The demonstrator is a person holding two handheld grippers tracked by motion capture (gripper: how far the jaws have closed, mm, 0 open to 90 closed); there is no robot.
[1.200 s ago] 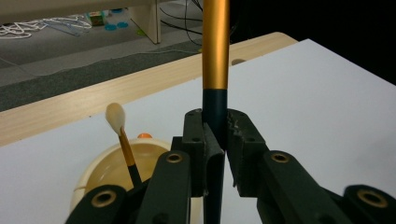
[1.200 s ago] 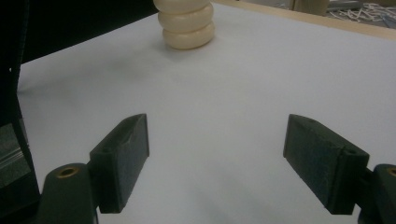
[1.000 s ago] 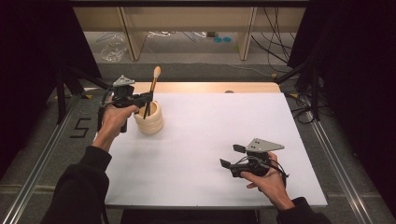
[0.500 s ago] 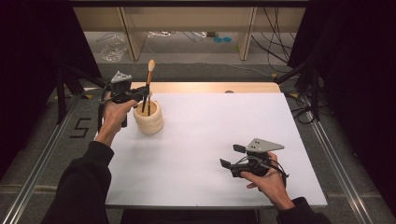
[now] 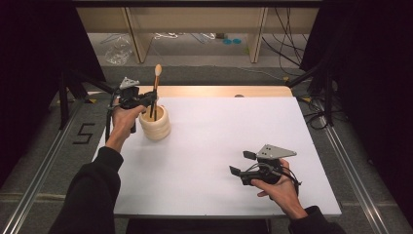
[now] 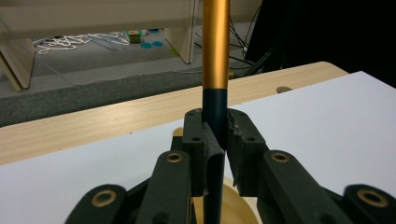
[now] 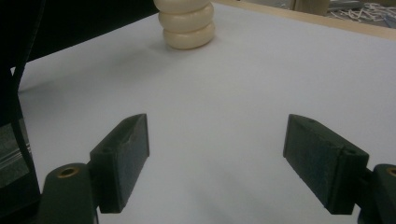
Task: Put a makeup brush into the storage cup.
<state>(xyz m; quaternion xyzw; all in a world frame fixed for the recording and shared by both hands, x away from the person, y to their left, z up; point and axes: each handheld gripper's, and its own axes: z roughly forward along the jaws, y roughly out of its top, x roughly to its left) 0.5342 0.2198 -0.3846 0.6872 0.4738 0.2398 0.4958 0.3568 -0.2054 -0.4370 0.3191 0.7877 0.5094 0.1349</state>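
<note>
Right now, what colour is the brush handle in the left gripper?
Gold above, dark navy below; the brush handle shows best in the left gripper view.

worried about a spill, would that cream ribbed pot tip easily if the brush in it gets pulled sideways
Probably not easily: the pot looks squat and wide. It may slide, since the white table looks smooth. The brush, pinched by the left gripper, stands tall, giving some leverage.

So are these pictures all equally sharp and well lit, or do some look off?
High view: white tabletop evenly bright, both sides black, everything fairly soft. Left gripper view: the black-and-gold stick clamped in the left hand-held gripper is crisp, the floor clutter behind is blurred. Right gripper view: dimmer and greyish, the open right hand-held gripper soft-edged, the cream ribbed holder cut off at the top edge.
</note>
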